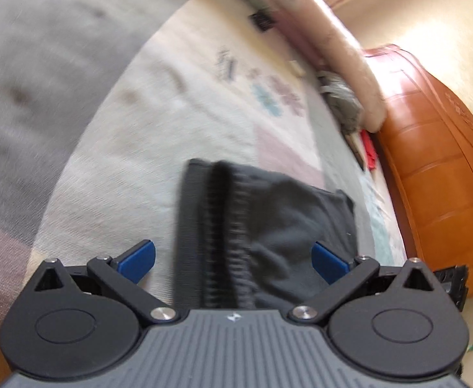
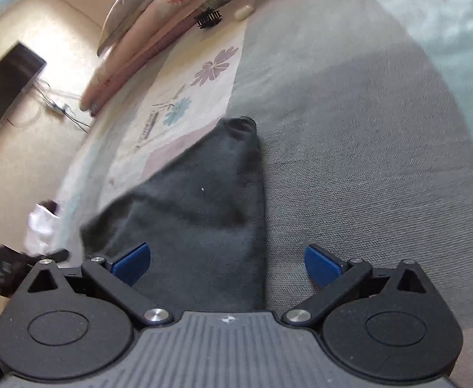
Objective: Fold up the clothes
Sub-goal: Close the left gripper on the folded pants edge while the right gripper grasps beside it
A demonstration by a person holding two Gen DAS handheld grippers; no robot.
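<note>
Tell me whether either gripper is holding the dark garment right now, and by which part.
Nothing is held. The left gripper and the right gripper both stand open, their blue pads clear of the dark garment, which lies on the bed cover.

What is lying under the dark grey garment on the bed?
The dark grey garment lies flat on the bed cover, partly on its grey area and partly on the cream flowered panel. Whether anything else is under the garment cannot be seen, because the cloth covers it.

Your left hand-held gripper (image 1: 233, 260) hides the dark garment's (image 1: 268, 226) near end. Motion blur smears its ribbed band (image 1: 223, 226), and the bedspread's small print (image 1: 225, 64) stays unreadable.
</note>
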